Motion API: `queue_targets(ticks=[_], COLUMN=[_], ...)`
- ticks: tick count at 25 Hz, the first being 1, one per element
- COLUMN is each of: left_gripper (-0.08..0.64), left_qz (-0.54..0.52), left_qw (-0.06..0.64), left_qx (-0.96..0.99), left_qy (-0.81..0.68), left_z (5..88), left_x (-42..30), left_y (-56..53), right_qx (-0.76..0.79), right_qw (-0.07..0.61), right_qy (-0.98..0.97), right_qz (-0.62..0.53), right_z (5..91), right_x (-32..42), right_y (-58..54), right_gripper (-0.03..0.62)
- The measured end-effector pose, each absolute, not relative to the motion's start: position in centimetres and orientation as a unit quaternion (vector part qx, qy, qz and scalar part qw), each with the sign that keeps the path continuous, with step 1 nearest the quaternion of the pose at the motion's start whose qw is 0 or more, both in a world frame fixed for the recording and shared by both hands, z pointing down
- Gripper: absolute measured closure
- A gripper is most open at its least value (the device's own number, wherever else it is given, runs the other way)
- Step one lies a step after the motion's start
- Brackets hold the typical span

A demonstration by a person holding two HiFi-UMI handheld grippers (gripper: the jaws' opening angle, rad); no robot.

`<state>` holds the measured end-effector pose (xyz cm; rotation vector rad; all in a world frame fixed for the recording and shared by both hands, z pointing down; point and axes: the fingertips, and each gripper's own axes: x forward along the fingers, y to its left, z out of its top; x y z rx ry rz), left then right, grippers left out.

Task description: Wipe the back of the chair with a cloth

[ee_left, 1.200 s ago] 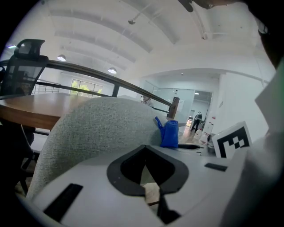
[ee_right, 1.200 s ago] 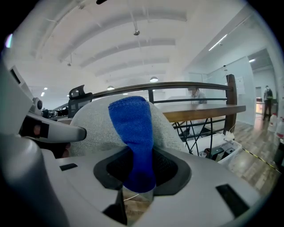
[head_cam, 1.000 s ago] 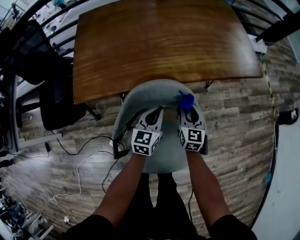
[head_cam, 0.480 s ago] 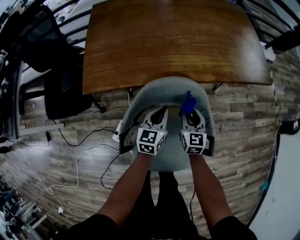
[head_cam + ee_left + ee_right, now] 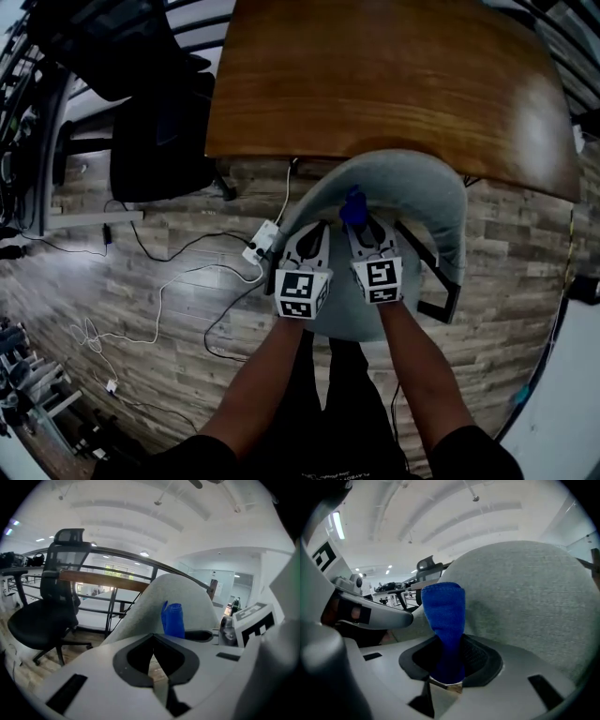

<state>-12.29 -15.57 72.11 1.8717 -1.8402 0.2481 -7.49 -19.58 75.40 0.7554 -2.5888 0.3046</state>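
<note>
At twelve o'clock from the right gripper (image 5: 362, 228), the chair back (image 5: 422, 173) curves just ahead of the blue cloth (image 5: 353, 206), which its jaws clamp with the long axis pointing at the back. The left gripper (image 5: 308, 239), beside it at nine o'clock, is closed on nothing, so the wipe looks to be the right's.

The grey chair (image 5: 422, 183) curves its back close in front of the left gripper (image 5: 313, 232) and right gripper (image 5: 366, 231), blocking the way forward. The table (image 5: 375, 84) edge sits just beyond, with only a narrow strip of floor (image 5: 169, 309) between. A black armrest (image 5: 433, 281) stands near the right gripper's outer side. Only a slim gap separates the two grippers. To the left, open floor is crossed by cables (image 5: 161, 298) and a power strip (image 5: 262, 242). An office chair (image 5: 159, 131) stands further off.
</note>
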Motion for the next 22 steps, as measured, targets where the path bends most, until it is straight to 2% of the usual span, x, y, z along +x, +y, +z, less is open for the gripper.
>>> queue_targets(ticks=[14,22], left_gripper=[0.561,0.561], left_qz=[0.098,0.092], left_qw=[0.254,0.266], left_qx=[0.629,0.635], left_qy=[-0.728,-0.719], left_z=[74.3,75.2], left_x=[-16.1,-15.2], left_y=[-12.4,-12.3], right_qx=[0.174,0.211], right_qw=[0.207,0.223], right_qy=[-0.957,-0.949], right_qz=[0.102,0.077], right_z=[77.6,78.6], right_x=[-15.2,-14.0], right_y=[-15.4,-17.6], right_gripper=[0.472,0.471])
